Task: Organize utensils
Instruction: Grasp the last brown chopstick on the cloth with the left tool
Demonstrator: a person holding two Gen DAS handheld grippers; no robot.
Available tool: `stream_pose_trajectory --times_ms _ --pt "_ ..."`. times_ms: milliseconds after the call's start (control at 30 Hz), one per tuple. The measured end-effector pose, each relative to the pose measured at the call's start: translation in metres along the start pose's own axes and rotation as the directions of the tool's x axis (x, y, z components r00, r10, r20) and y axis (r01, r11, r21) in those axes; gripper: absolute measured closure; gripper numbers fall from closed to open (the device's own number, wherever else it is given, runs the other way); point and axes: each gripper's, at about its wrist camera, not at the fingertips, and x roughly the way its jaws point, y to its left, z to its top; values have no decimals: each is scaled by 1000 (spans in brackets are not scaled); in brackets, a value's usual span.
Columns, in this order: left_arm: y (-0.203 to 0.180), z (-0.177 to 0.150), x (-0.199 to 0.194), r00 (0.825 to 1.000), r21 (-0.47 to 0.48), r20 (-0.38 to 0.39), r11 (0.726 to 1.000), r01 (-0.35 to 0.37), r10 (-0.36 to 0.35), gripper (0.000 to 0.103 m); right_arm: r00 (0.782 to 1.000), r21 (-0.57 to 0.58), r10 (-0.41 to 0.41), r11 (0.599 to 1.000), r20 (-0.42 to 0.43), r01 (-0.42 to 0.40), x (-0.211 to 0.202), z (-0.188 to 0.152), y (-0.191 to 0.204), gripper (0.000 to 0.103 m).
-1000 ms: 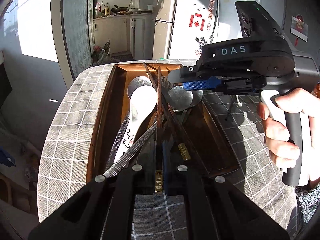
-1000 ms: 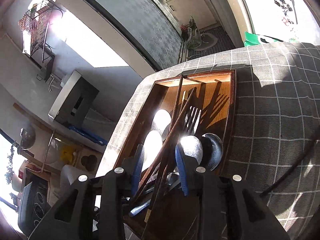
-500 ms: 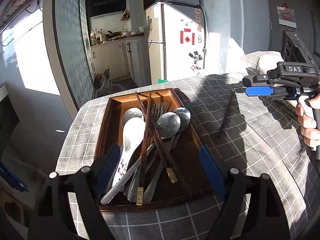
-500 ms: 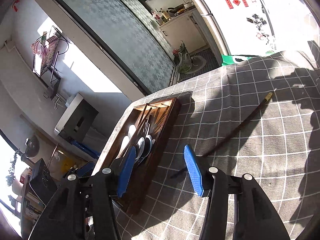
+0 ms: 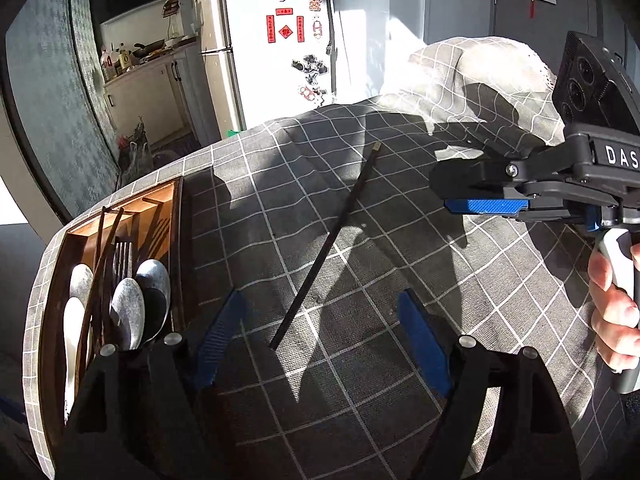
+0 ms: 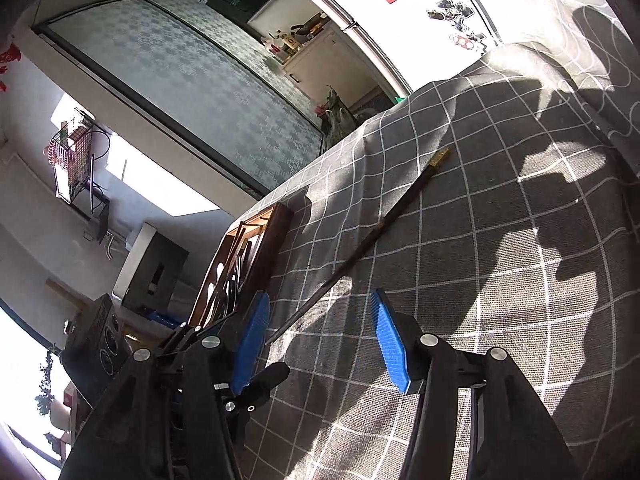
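Note:
A single dark chopstick [image 5: 328, 240] with a gold end lies slanted on the grey checked tablecloth [image 5: 400, 280], apart from the rest. My left gripper [image 5: 320, 340] hangs over its thin tip, jaws wide open and empty. At the left, the wooden tray [image 5: 176, 240] holds metal spoons [image 5: 128, 312], a white spoon, forks and several chopsticks. In the right wrist view the same chopstick [image 6: 384, 224] runs toward my right gripper [image 6: 320, 340], whose open pads touch nothing; the tip lies by its left pad. A hand holds the right gripper [image 5: 452, 192] at the right edge of the left wrist view.
A cloth-covered hump [image 5: 480, 80] rises at the table's far right. Behind stand a white fridge [image 5: 272, 40] and kitchen cabinets [image 5: 152, 92]. The tray [image 6: 248, 256] sits near the table's left edge. The left gripper's black body [image 6: 100, 344] is close beside my right one.
Both grippers swung right from the tray to above the lone chopstick on the cloth. The left one let go of a chopstick into the tray and opened wide. The right one opened further.

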Motion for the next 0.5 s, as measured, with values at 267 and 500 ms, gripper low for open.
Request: stream_pose_trajectory --times_ms 267,500 --pt "16 11 38 986 -83 -164 996 15 -28 18 1000 12 13 1000 11 -13 -5 0 -5 49" --pt "2 0 20 989 -19 -139 999 51 -54 96 1000 14 6 1000 6 -6 -1 -3 -3 49"
